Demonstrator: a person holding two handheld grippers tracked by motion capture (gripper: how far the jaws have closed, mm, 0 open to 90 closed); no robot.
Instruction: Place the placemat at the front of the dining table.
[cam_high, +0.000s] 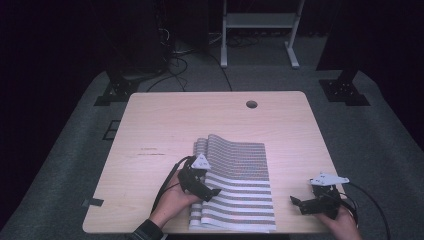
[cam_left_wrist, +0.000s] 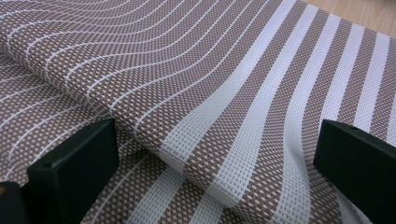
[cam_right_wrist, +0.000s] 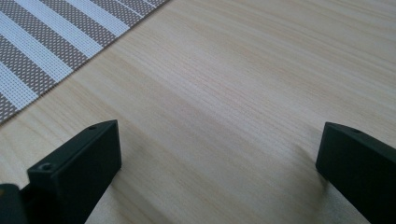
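Nearest the person, at about five o'clock on the table, the right gripper sat low over bare wood, just off the right edge of the striped mat. Its own view showed the jaws spread wide with nothing between them, only wood grain under them and a corner of the mat at about ten o'clock; the high view was too small to show that gap clearly.

At about six o'clock the left gripper lay over the left part of the mat, with the person's left hand behind it. The left gripper view showed its jaws also wide apart, holding nothing, with a folded-over flap of the mat between and beyond them, resting on a lower layer of the same weave. That doubled edge was plain in the close view; from above it read as a raised, curved flap along the mat's left and far side.

The mat itself lay at the near middle of the table, its near edge at the table's near rim. Farther off, at twelve o'clock, a round hole sat in the tabletop.
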